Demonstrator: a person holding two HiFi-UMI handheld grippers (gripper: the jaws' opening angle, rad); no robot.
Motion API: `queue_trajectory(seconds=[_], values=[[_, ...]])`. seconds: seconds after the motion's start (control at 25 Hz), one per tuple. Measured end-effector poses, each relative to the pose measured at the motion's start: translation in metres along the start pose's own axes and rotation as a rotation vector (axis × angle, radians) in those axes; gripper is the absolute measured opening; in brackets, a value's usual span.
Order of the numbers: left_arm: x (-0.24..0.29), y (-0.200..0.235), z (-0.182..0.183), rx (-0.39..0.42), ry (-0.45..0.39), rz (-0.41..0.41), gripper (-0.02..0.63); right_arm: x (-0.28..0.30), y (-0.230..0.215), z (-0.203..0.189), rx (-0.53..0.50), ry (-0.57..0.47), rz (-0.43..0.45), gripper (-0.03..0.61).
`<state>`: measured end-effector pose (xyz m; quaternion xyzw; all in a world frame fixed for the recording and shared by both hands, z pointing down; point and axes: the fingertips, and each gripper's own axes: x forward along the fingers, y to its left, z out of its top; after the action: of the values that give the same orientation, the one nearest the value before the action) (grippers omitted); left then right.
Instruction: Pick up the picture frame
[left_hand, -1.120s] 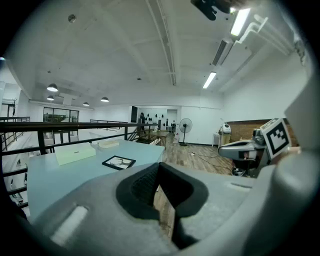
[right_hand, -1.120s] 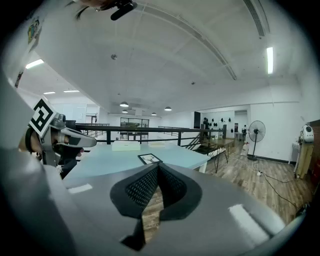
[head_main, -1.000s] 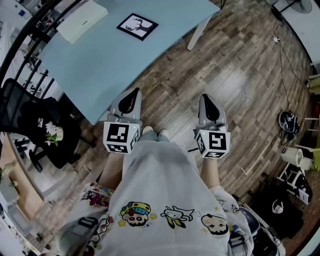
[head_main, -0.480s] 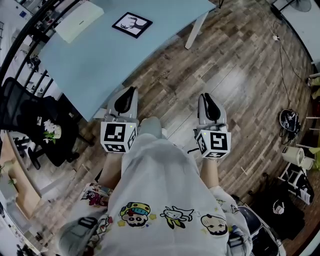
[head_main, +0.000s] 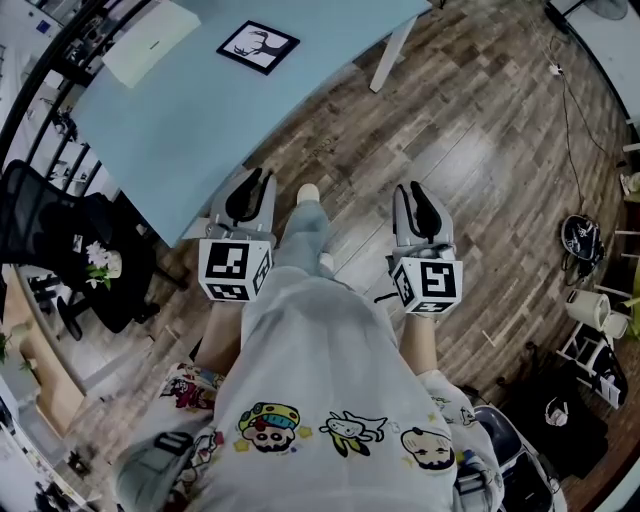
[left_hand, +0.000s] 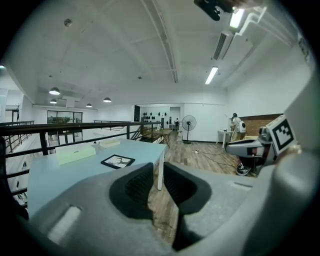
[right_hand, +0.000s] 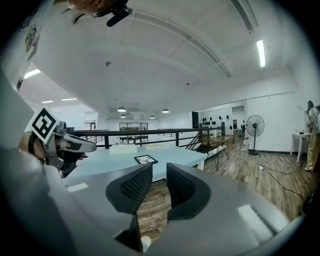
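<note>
Black-bordered picture frame (head_main: 258, 46) lies flat on the pale-blue table (head_main: 190, 120), well apart from both tools. Left hand-held gripper (head_main: 249, 193) and right hand-held gripper (head_main: 421, 208): jaws have just been opening, now slightly apart, nothing between them. Looks like the approach step. Next: close in and line up on a frame edge.

The top edge cuts the table (head_main: 200, 110); the tiny picture frame (head_main: 258, 46) perhaps shows a deer.

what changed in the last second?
The left tongs and right tongs have just been opening from shut, with nothing between them. The person's leg has stepped forward toward the table. The picture frame still lies flat on it, untouched.
</note>
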<state>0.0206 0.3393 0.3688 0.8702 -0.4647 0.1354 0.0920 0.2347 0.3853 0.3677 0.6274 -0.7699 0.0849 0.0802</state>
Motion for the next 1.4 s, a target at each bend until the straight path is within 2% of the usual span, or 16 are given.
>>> queue_trajectory(seconds=[0.36, 0.8, 1.16, 1.4], values=[[0.077, 0.024, 0.021, -0.001, 0.008, -0.039, 0.063, 0.064, -0.034, 0.012, 0.016, 0.008, -0.010, 0.092], [0.178, 0.102, 0.065, -0.022, 0.003, -0.030, 0.074, 0.193, -0.052, 0.052, 0.012, 0.012, 0.026, 0.110], [0.210, 0.164, 0.081, -0.057, -0.016, 0.010, 0.091, 0.270, -0.033, 0.076, -0.022, 0.018, 0.095, 0.132], [0.207, 0.204, 0.073, -0.109, -0.012, 0.090, 0.098, 0.309, -0.011, 0.083, -0.048, 0.036, 0.163, 0.144]])
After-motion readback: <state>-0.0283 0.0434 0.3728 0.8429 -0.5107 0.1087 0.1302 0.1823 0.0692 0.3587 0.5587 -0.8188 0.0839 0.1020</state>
